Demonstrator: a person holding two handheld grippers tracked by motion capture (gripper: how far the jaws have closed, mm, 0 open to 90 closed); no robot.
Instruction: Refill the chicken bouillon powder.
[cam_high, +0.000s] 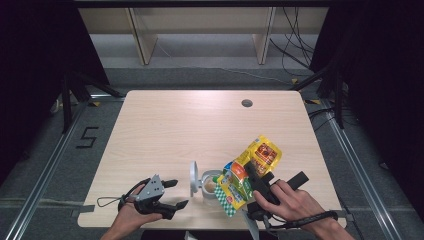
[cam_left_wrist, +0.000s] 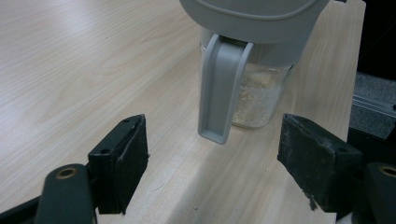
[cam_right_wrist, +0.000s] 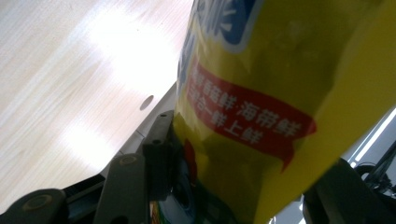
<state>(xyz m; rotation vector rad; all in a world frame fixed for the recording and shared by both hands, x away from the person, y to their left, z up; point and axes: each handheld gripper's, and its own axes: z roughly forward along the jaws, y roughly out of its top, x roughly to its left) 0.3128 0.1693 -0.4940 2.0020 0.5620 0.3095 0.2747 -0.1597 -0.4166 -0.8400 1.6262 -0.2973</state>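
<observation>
On the pale wooden table, left gripper gapes; right gripper clamps yellow packet.

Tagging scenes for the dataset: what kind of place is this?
Likely a lab recording bay, not a kitchen: a lone wooden table on grey carpet, floor rails, dark curtains and loose cables behind.

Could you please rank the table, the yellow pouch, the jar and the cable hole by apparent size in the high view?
1. table
2. yellow pouch, tilted over the jar
3. jar, partly hidden, with lid open
4. cable hole
</observation>
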